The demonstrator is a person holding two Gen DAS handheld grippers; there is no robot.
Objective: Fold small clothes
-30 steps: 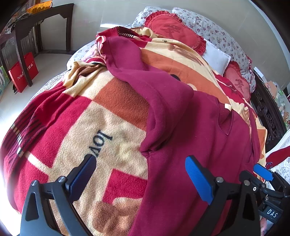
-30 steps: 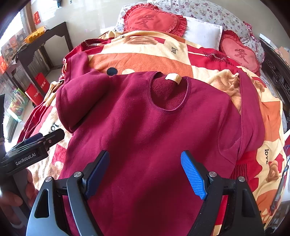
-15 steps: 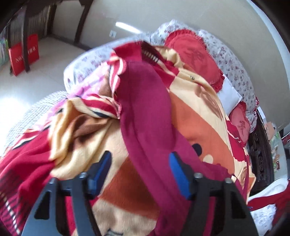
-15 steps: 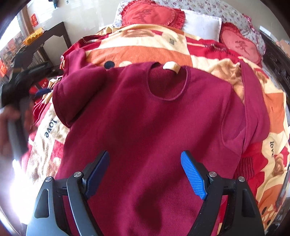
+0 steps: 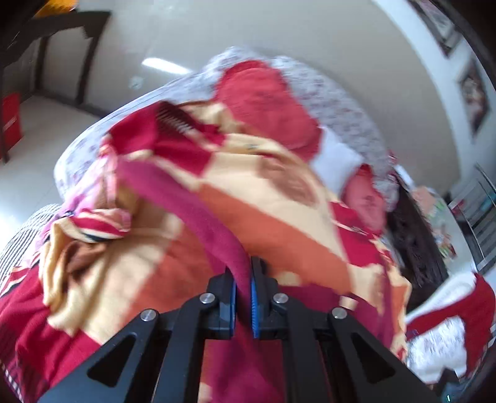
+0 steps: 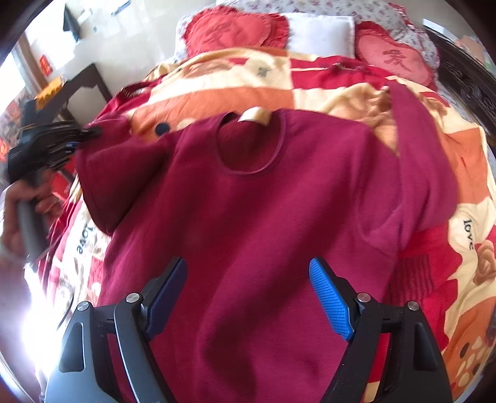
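Pinching sweater sleeve (image 5: 214, 229) (left tool (image 5: 242, 288))

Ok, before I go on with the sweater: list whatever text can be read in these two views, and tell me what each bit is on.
"love" on the blanket, at its left edge.
"love" again on the blanket's right side.
One Chinese character on each heart cushion, left and right: too blurred to read.
Dark mark on a cream blanket patch: unreadable.
The neck tag on the sweater: no print seen.
Left wrist view: too blurred, nothing readable.
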